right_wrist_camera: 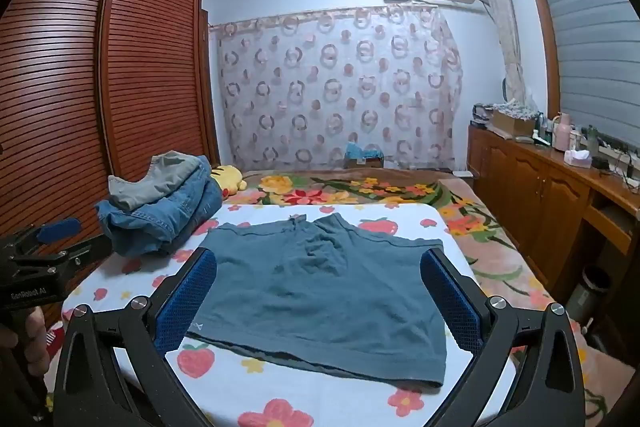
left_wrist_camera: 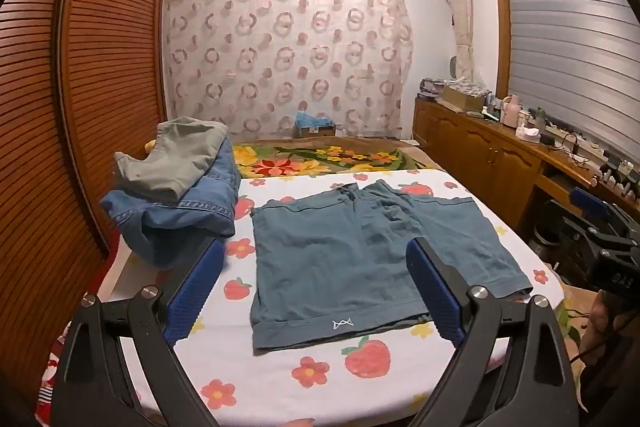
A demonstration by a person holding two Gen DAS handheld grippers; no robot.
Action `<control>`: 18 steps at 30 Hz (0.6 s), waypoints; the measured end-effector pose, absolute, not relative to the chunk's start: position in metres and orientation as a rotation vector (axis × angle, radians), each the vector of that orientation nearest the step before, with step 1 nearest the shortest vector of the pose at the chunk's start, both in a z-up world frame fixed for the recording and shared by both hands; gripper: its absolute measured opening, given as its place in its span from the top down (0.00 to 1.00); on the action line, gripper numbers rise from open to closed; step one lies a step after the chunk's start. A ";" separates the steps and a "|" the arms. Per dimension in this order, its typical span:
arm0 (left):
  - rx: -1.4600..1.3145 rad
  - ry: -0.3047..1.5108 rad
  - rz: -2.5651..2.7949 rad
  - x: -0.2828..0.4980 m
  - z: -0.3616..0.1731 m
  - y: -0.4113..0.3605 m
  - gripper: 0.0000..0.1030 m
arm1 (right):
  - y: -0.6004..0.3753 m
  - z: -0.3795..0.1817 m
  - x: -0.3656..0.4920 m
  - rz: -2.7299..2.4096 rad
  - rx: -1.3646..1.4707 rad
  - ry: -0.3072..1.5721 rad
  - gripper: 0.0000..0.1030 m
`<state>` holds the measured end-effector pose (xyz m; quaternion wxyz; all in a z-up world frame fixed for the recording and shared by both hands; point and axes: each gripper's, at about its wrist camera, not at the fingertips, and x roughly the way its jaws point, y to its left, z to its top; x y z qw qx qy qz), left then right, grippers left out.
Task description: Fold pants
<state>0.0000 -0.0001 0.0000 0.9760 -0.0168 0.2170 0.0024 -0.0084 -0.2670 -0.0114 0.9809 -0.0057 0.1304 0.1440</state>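
Teal-blue shorts (left_wrist_camera: 340,255) lie spread flat on the white strawberry-print cloth (left_wrist_camera: 280,375), leg hems towards me, waistband far. They also show in the right wrist view (right_wrist_camera: 320,291). My left gripper (left_wrist_camera: 316,287) is open and empty, hovering above the near hem. My right gripper (right_wrist_camera: 318,295) is open and empty, hovering above the shorts' near right part. The right gripper shows at the right edge of the left wrist view (left_wrist_camera: 600,231); the left one at the left edge of the right wrist view (right_wrist_camera: 40,251).
A pile of folded jeans with grey pants on top (left_wrist_camera: 176,187) sits at the far left of the cloth. A louvred wooden wardrobe (left_wrist_camera: 80,87) stands left. A wooden cabinet with clutter (left_wrist_camera: 500,143) runs along the right. A floral blanket (left_wrist_camera: 320,157) lies beyond.
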 end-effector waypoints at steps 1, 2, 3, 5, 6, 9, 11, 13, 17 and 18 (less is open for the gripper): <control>-0.037 0.439 0.002 0.000 0.000 0.000 0.10 | -0.267 -0.011 -0.008 0.290 -0.012 0.268 0.01; -0.036 0.438 0.000 0.000 0.000 0.000 0.10 | -0.267 -0.011 -0.009 0.291 -0.013 0.269 0.01; -0.036 0.437 -0.003 0.000 0.001 0.001 0.10 | -0.267 -0.011 -0.009 0.290 -0.015 0.267 0.01; -0.031 0.431 0.002 -0.001 0.001 0.000 0.10 | -0.266 -0.011 -0.010 0.292 -0.015 0.266 0.01; -0.030 0.429 0.006 -0.001 0.001 0.000 0.10 | -0.265 -0.014 -0.010 0.293 -0.014 0.267 0.01; -0.029 0.430 0.008 -0.002 -0.001 0.006 0.10 | -0.267 -0.013 -0.006 0.295 -0.003 0.278 0.01; -0.028 0.434 0.010 -0.002 0.000 0.005 0.10 | -0.270 -0.013 -0.007 0.296 0.002 0.281 0.01; -0.027 0.432 0.012 -0.002 0.000 0.005 0.10 | -0.268 -0.012 -0.009 0.293 0.000 0.280 0.01; -0.021 0.435 0.016 -0.002 0.000 0.002 0.10 | -0.268 -0.011 -0.008 0.295 -0.001 0.276 0.01; -0.022 0.435 0.016 -0.002 0.000 0.002 0.10 | -0.268 -0.012 -0.008 0.295 -0.003 0.274 0.01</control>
